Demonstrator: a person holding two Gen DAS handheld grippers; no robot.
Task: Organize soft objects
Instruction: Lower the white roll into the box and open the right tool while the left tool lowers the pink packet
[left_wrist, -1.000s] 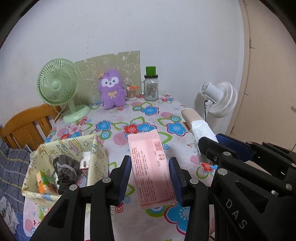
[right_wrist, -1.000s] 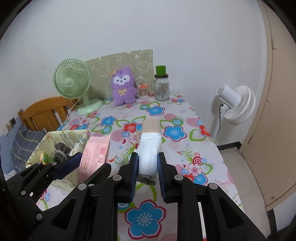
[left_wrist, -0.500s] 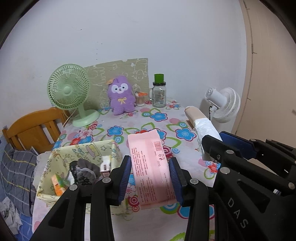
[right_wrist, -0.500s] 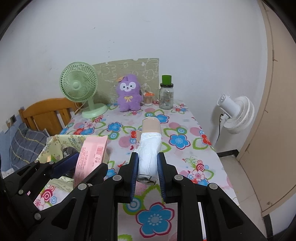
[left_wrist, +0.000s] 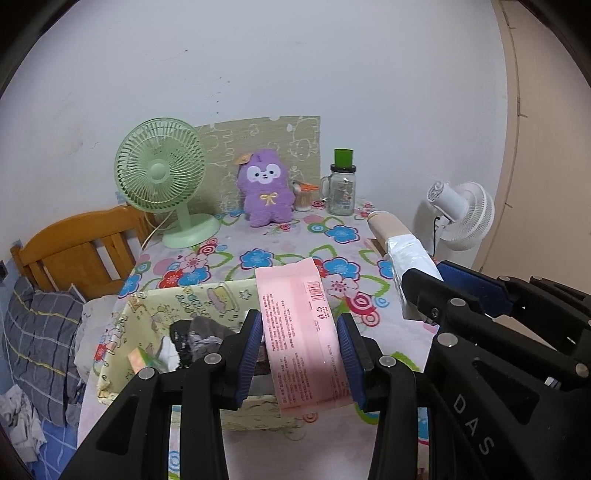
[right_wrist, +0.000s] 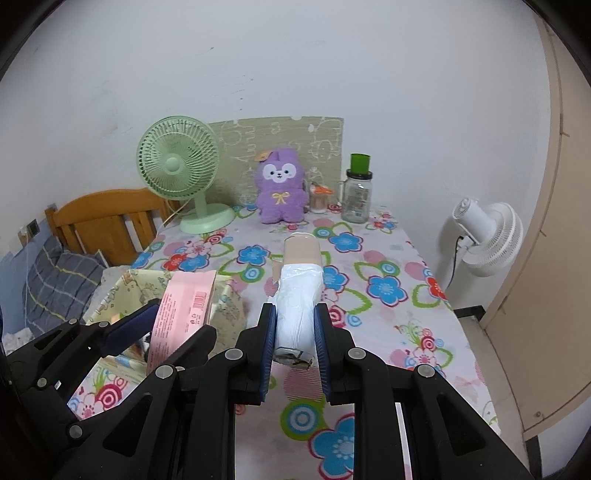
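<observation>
My left gripper (left_wrist: 300, 325) is shut on a flat pink pack (left_wrist: 301, 332), held in the air over the right part of a yellow patterned fabric basket (left_wrist: 184, 299). The basket holds a dark grey soft item (left_wrist: 201, 330) and a small green-orange packet (left_wrist: 142, 360). My right gripper (right_wrist: 295, 317) is shut on a white-wrapped roll with a beige end (right_wrist: 300, 284), held above the flowered tablecloth (right_wrist: 388, 295). The roll also shows in the left wrist view (left_wrist: 402, 247), and the pink pack in the right wrist view (right_wrist: 183, 306). A purple plush toy (left_wrist: 264, 188) sits at the table's far edge.
A green desk fan (left_wrist: 162, 177), a glass jar with a green lid (left_wrist: 341, 188) and a small orange-topped container (left_wrist: 303, 195) stand along the back wall. A white fan (left_wrist: 461, 214) stands off the table's right side. A wooden headboard (left_wrist: 81, 247) and bedding lie to the left.
Both grippers have pulled back and risen with their loads. The basket now lies under the left gripper's pink pack instead of to its left.
</observation>
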